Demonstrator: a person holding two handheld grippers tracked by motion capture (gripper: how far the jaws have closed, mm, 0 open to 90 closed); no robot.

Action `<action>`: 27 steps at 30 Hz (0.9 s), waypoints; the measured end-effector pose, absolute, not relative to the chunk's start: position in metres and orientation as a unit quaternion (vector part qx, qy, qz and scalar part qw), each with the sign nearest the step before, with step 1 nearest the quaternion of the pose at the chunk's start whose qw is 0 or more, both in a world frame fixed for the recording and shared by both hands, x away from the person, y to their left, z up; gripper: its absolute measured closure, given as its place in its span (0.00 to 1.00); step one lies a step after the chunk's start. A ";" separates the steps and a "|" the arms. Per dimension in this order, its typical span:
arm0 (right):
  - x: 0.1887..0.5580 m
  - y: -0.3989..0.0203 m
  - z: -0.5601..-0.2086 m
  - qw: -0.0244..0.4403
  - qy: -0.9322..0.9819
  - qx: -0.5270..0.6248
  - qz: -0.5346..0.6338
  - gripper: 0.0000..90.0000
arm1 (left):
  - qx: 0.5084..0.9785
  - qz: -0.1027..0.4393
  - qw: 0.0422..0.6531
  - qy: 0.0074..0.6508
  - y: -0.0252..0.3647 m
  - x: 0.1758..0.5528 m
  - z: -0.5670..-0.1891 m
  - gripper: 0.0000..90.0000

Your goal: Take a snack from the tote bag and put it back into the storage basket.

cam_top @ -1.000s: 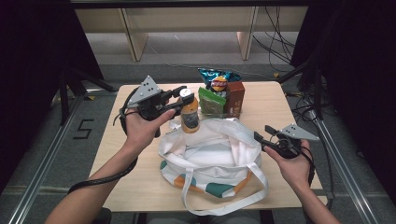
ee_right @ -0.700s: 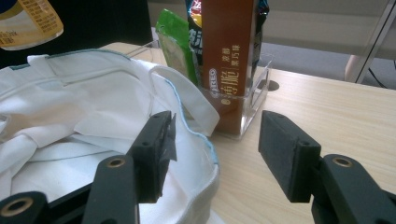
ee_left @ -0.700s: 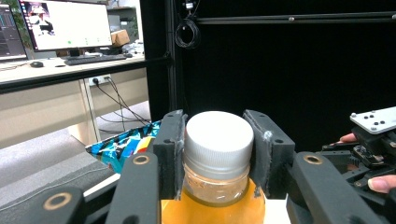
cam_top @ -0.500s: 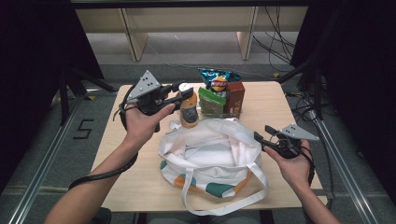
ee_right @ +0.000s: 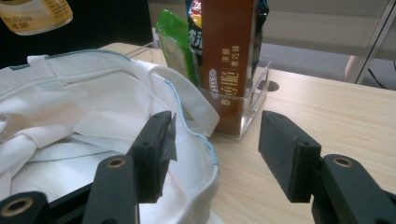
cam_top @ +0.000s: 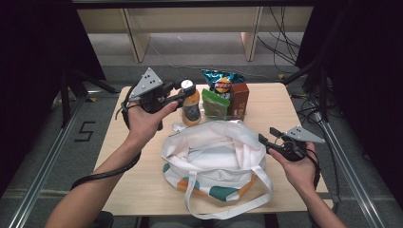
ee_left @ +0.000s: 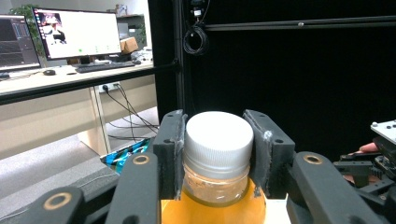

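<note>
Snack bin crowds the tote's far rim.

The bottle sits between the left gripper jaws (cap level with the pads). Beyond the right gripper, the bag lies left and the box ahead.

Grey floor, black curtains

A clear plastic bottle of orange drink with a ribbed white screw cap and a dark label stands upright, clamped at the cap between the jaws, just behind the open white cloth tote bag. The bag, trimmed in green and orange with long white handles, lies on the pale wooden surface, mouth gaping upward.
</note>
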State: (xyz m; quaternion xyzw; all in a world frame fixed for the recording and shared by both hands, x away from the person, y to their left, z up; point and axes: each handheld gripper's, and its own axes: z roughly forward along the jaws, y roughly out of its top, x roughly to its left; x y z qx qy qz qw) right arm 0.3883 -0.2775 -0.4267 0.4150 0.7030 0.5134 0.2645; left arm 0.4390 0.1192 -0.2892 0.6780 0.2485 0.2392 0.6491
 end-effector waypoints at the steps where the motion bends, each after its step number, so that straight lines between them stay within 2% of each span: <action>1: 0.388 -0.277 -0.427 0.262 0.703 0.415 0.514 0.50 | 0.678 0.240 0.650 0.247 0.119 0.440 -0.289 0.66; 27: 0.389 -0.278 -0.427 0.262 0.704 0.415 0.514 0.50 | 0.685 0.243 0.642 0.246 0.124 0.463 -0.296 0.66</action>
